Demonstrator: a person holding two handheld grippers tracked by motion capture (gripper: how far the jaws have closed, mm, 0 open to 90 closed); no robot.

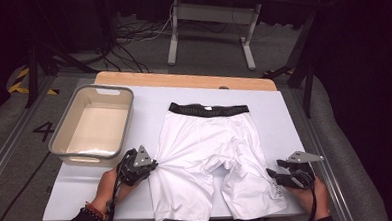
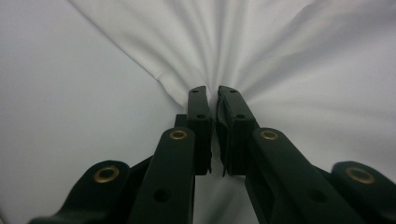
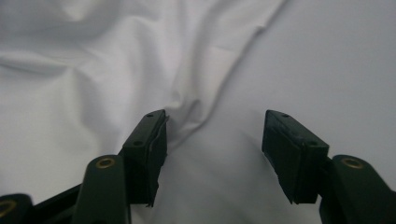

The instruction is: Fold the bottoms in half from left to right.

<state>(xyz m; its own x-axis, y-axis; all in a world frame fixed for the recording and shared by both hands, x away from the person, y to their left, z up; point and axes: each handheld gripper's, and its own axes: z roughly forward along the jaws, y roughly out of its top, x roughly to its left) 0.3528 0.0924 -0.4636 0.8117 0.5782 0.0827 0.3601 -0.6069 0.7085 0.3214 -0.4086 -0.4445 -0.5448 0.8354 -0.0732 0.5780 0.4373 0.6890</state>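
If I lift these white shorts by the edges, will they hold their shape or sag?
The white fabric shorts with black waistband will probably sag: folds fan out where the left gripper pinches the edge. They look thin and light, so lifting should be easy. The open right gripper may push loose cloth into wrinkles.

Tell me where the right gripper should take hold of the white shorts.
Grip the outer side hem of the white shorts near the right gripper, coming in level from that side. The edge lies flat there, and the left gripper already pinches the opposite edge.
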